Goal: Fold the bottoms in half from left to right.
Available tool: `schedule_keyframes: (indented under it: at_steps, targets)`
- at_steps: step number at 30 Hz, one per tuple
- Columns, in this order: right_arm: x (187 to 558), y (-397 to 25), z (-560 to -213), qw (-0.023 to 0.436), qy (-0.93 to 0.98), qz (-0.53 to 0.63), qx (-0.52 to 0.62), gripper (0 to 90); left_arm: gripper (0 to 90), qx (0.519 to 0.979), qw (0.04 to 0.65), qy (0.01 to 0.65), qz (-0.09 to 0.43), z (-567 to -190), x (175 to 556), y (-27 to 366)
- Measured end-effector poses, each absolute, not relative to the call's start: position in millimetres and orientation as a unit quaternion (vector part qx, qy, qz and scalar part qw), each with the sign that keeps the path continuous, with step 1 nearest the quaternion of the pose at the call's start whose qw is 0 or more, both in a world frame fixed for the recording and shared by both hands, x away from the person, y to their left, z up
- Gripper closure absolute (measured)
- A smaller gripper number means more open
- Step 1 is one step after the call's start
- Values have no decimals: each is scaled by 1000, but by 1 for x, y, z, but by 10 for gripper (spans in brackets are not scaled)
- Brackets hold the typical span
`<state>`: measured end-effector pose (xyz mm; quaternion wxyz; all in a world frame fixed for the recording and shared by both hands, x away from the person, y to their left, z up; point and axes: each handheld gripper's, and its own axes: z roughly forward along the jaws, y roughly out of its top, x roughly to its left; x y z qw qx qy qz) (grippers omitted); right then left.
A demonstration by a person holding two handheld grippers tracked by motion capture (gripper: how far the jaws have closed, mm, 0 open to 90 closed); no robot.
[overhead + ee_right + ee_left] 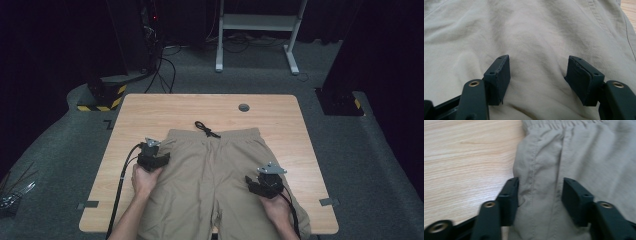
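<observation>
From the high view, the khaki shorts (215, 175) lay spread flat on the wooden table (150, 107), waistband toward the far edge and legs running to my side, with the black drawstring (206, 129) curled on the bare wood just beyond the waistband. My left gripper (159, 161) sat at the shorts' left side seam, a little below the waist, and my right gripper (256, 186) rested on the right leg, lower down and inside the outer edge. I judged this to be the opening step of a fold: both tools placed on the cloth, nothing lifted yet.

In the left gripper view, my jaws stood spread, straddling the stitched side seam (533, 173) of the shorts. One jaw stood at the cloth's edge, beside the bare wood, and the other over the fabric. They had not closed on anything. The picture was slightly blurred, so I could not tell whether the pads touched the cloth.

In the right gripper view, my jaws were likewise spread wide over a soft wrinkle in the fabric (536, 50), holding nothing. A strip of tabletop (629, 6) showed at the upper right corner.

The next move, as I read it, called for lowering each tool until one jaw slid under the edge, pinching both layers, then lifting together so the cloth carried evenly.
</observation>
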<state>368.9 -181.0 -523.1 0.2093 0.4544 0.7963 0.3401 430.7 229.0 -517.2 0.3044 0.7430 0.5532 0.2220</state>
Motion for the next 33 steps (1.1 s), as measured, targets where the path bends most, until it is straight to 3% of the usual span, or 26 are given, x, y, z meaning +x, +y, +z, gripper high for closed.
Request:
schedule_keyframes:
  at_steps: [12, 28, 33]
  targets:
    - [368, -180, -523, 213, 795, 339, 455, 350, 841, 756, 322, 535, 195, -515, 428, 228]
    - [369, -181, -523, 210, 796, 339, 455, 350, 875, 750, 369, 530, 143, -497, 417, 234]
    - [369, -181, -523, 211, 796, 339, 455, 350, 874, 756, 374, 516, 149, -484, 414, 229]
